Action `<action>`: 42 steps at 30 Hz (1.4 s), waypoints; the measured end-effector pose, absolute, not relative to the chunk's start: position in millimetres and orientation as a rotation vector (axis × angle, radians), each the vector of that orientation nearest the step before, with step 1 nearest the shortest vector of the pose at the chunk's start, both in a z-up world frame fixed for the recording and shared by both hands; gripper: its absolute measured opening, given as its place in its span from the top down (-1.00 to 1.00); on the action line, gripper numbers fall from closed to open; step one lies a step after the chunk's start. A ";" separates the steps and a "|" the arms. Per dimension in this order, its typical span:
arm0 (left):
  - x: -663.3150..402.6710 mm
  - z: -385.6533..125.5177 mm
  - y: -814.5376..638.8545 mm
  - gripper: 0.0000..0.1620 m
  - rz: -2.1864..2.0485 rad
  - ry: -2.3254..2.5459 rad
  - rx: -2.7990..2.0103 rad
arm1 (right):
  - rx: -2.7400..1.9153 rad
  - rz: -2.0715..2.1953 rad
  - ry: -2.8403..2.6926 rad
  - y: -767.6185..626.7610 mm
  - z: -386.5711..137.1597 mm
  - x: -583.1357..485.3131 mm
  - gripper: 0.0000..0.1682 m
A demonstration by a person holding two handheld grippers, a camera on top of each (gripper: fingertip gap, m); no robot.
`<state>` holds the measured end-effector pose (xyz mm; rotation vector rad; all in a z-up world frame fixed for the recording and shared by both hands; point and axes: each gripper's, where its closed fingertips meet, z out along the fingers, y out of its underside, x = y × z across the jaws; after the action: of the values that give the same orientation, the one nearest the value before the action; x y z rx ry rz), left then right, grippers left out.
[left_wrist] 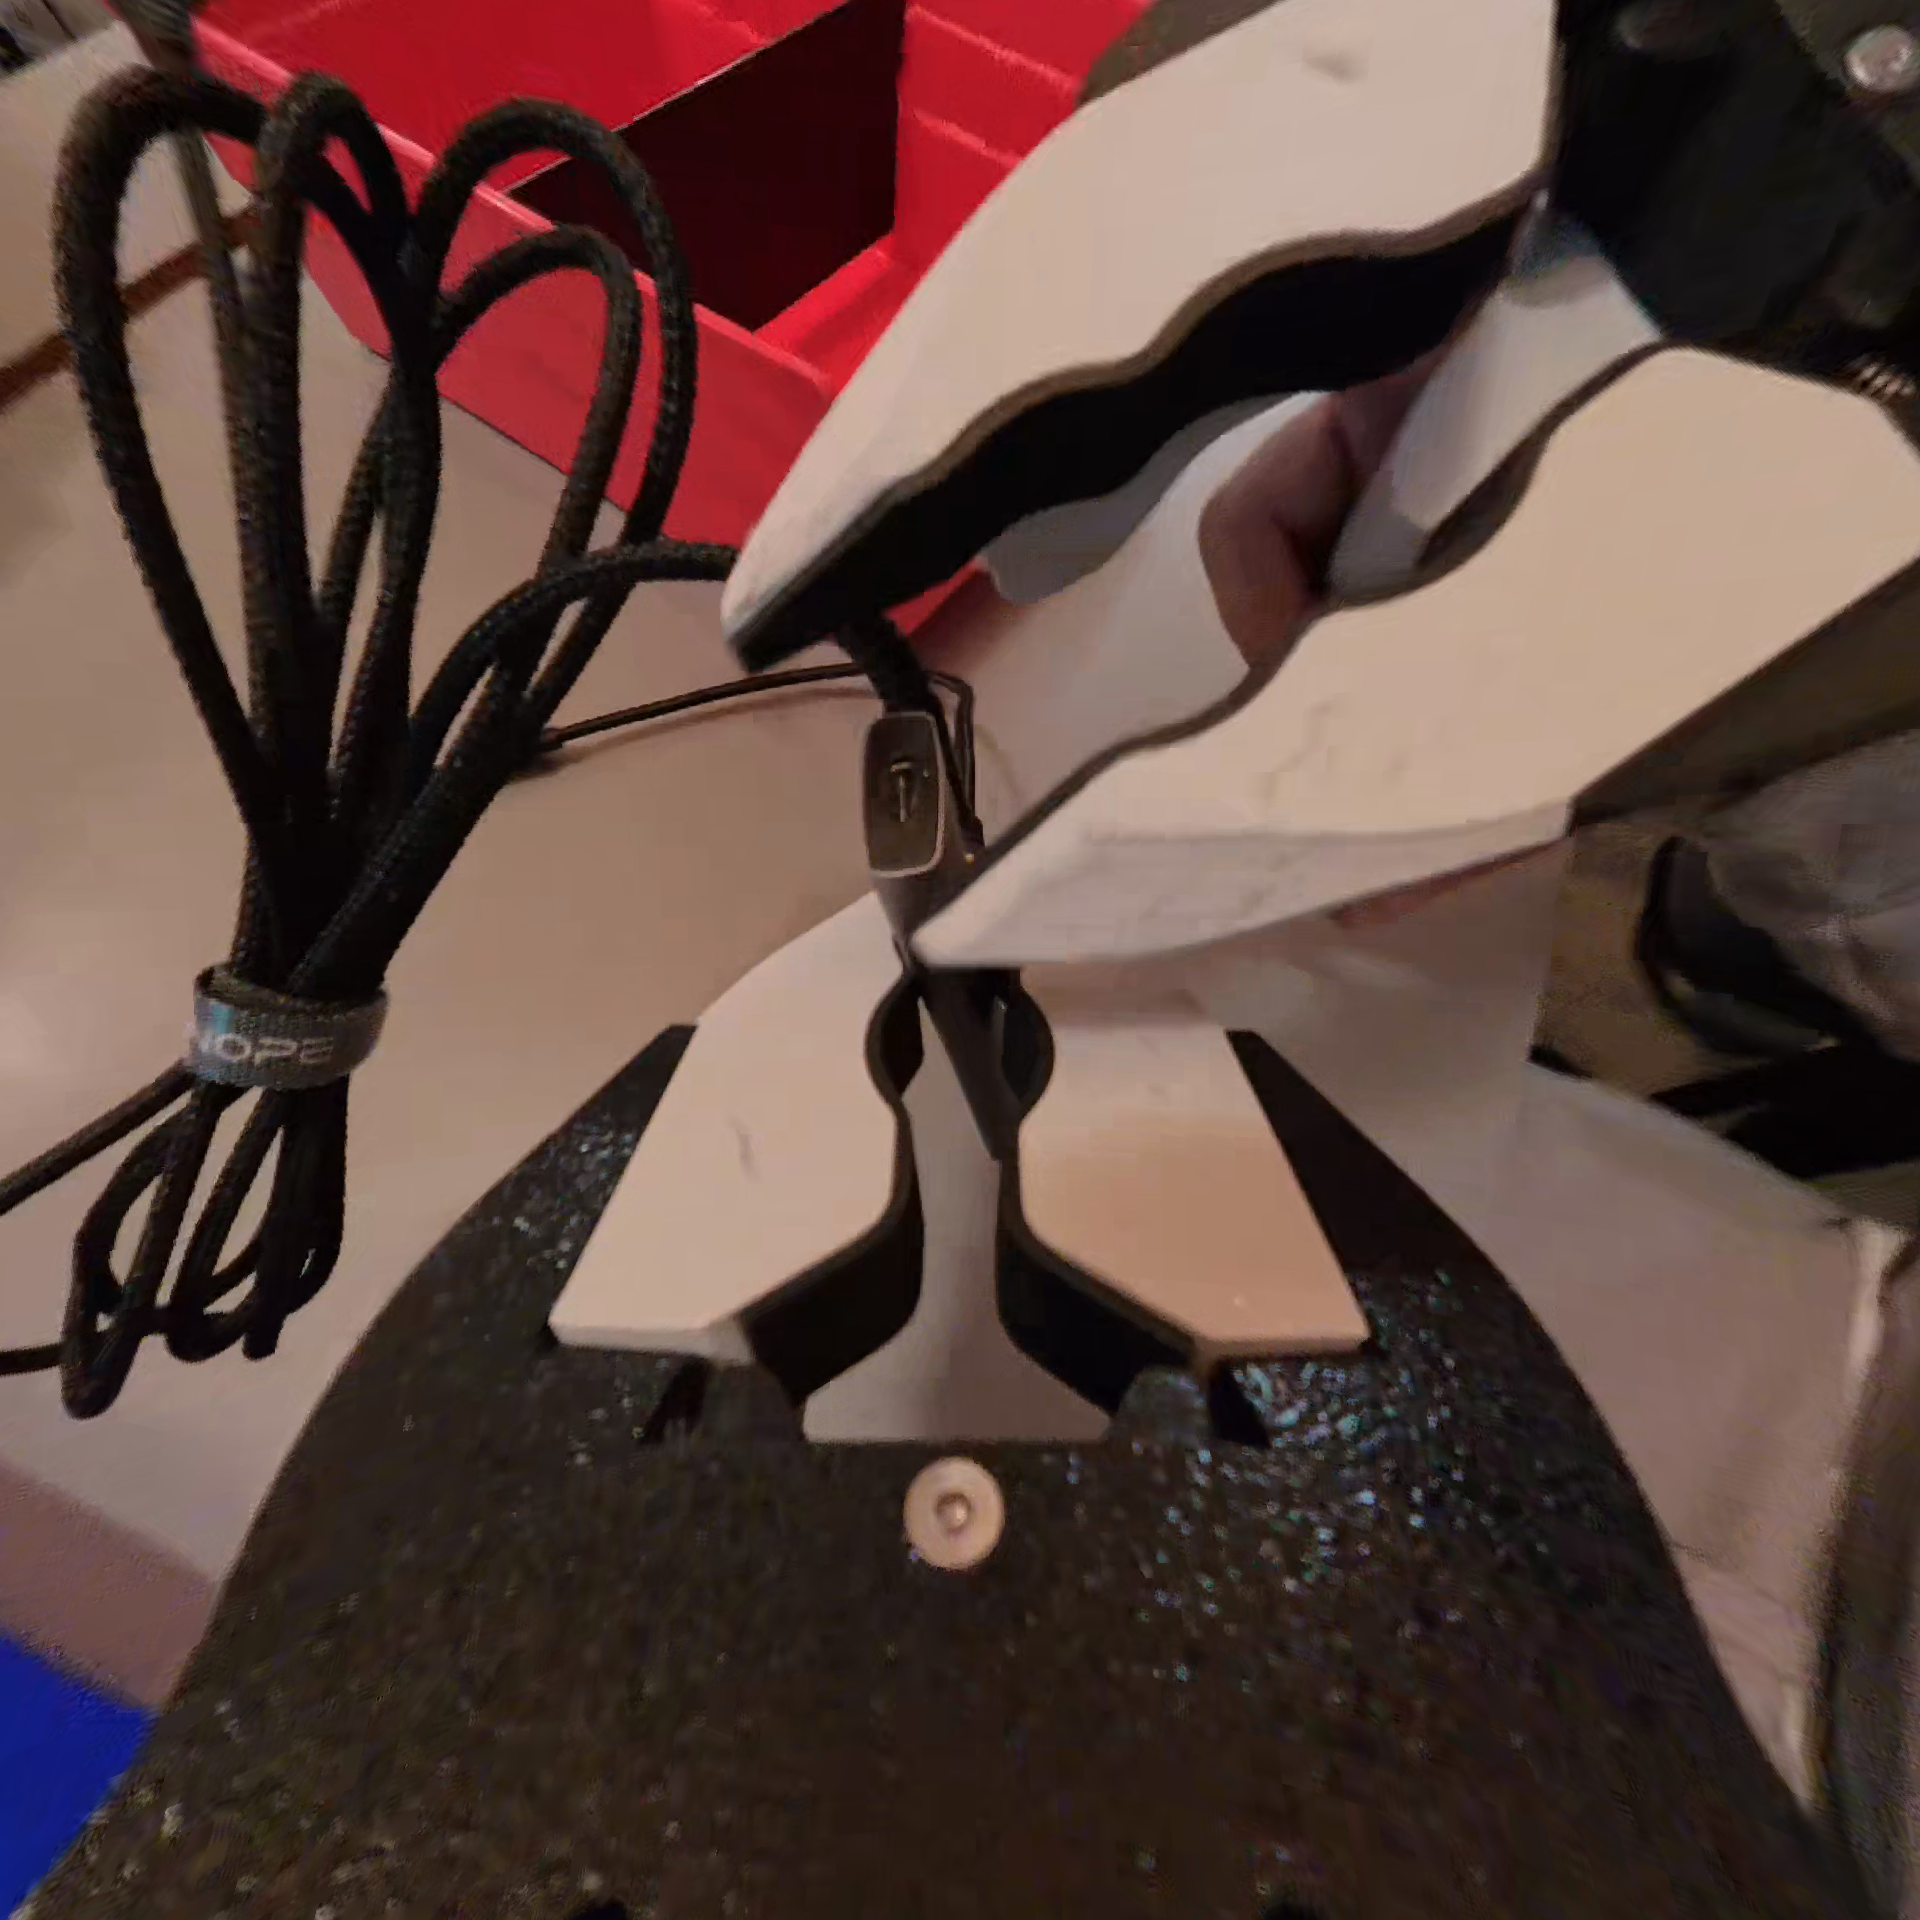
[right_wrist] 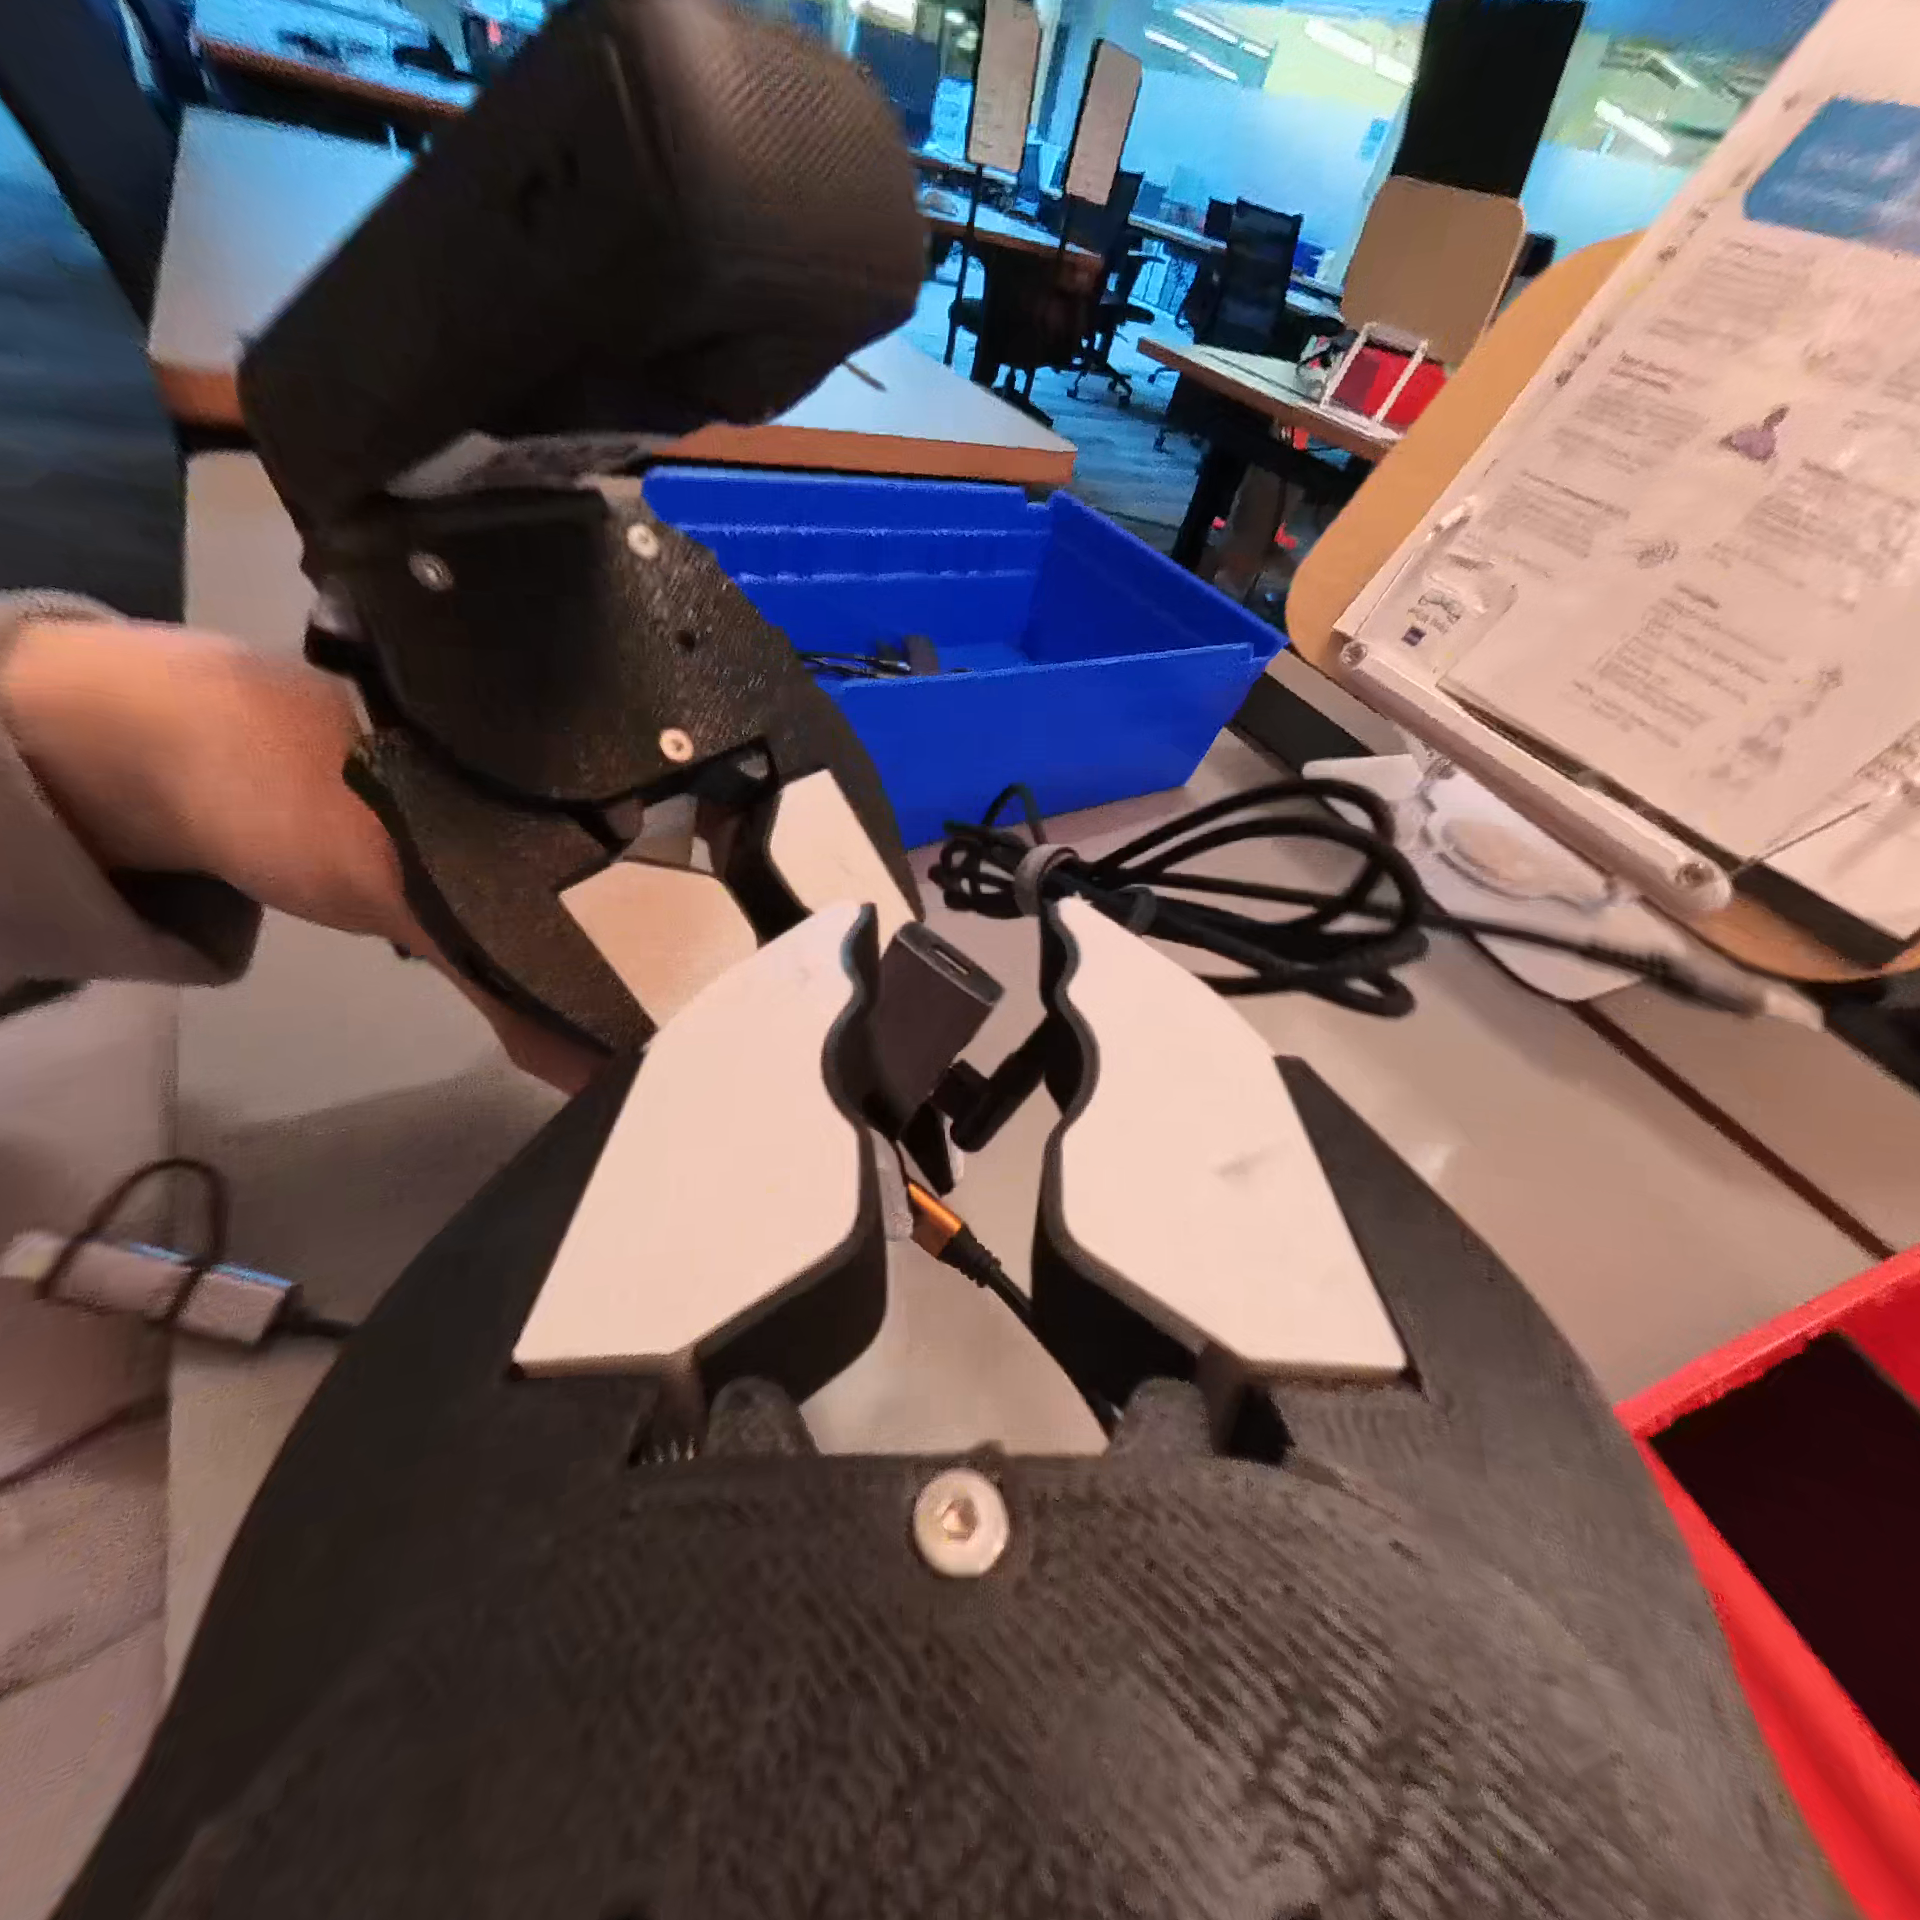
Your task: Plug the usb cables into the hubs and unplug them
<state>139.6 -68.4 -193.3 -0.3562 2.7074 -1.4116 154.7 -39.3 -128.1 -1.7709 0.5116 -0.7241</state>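
In the left wrist view my left gripper (left_wrist: 920, 977) is shut on the lower end of a small dark grey hub (left_wrist: 907, 800). A black braided usb cable (left_wrist: 343, 831), bundled with a grey strap, runs to the hub's top. My right gripper (left_wrist: 831, 779) reaches in from the upper right, open, one finger on each side of the hub. In the right wrist view the hub (right_wrist: 930, 1008) stands between my right gripper (right_wrist: 961, 920) fingers and touches only the left one. An orange-tipped plug (right_wrist: 935, 1216) on a thin cable sits below it. The left gripper's fingers (right_wrist: 821, 842) come in from the left, held by a hand.
A red bin (left_wrist: 520, 343) stands behind the cable; it also shows at the right edge (right_wrist: 1766, 1558). A blue bin (right_wrist: 1039, 707) sits at the back. A tilted document stand (right_wrist: 1610, 623) is on the right. A second silver hub (right_wrist: 156, 1288) lies on the table at the left. Left tips to right tips: about 7 cm.
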 end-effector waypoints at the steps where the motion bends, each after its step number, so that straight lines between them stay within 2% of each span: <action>1: 138.7 -194.2 -68.9 0.88 -1.380 2.701 -0.321 | -1.810 -0.729 0.479 -37.1 -132.5 152.2 0.69; 6: 132.3 -195.5 -71.8 0.89 -1.367 2.731 -0.200 | -1.924 -0.830 0.247 -37.9 -140.9 141.3 0.68; 9: 122.3 -193.9 -73.9 0.89 -1.387 2.747 0.033 | -1.906 -0.792 0.143 -40.8 -137.5 130.0 0.76; 14: 114.4 -195.4 -72.8 0.87 -1.258 2.720 0.380 | -1.974 -0.881 -0.039 -44.7 -139.4 116.9 0.77; 19: 128.2 -188.1 -73.0 0.87 -1.237 2.615 0.319 | -1.929 -0.778 0.115 -47.6 -132.2 124.3 0.81; 23: 139.4 -170.5 -68.8 0.65 -1.436 2.364 0.201 | -1.772 -0.725 0.325 -58.3 -114.4 139.2 0.83; 26: 149.1 -169.2 -52.7 0.43 -1.425 2.081 0.223 | -1.623 -0.547 0.480 -67.7 -105.6 144.9 0.85; 29: 151.5 -165.0 -35.1 0.45 -1.382 1.834 0.257 | -1.464 -0.339 0.663 -79.3 -102.3 153.4 0.86; 32: 148.8 -160.9 -28.2 0.57 -1.451 1.782 0.191 | -1.386 -0.161 0.735 -79.0 -110.5 156.2 0.86; 34: 153.3 -164.7 -27.5 0.50 -1.473 1.800 0.151 | -1.386 -0.062 0.701 -69.4 -115.3 151.2 0.87; 36: 159.2 -169.5 -25.8 0.54 -1.480 1.808 0.125 | -1.395 -0.043 0.740 -65.8 -123.0 154.8 0.87; 38: 161.9 -172.8 -23.4 0.70 -1.494 1.813 0.098 | -1.403 -0.009 0.761 -63.4 -128.9 155.3 0.88; 42: 159.1 -172.3 -24.6 0.70 -1.444 1.882 -0.001 | -1.375 -0.078 0.783 -67.9 -132.7 165.7 0.85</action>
<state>159.1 -24.6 -172.3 -0.0010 1.8823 -1.4440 165.7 -67.9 -132.7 -1.3752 0.7830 -0.0781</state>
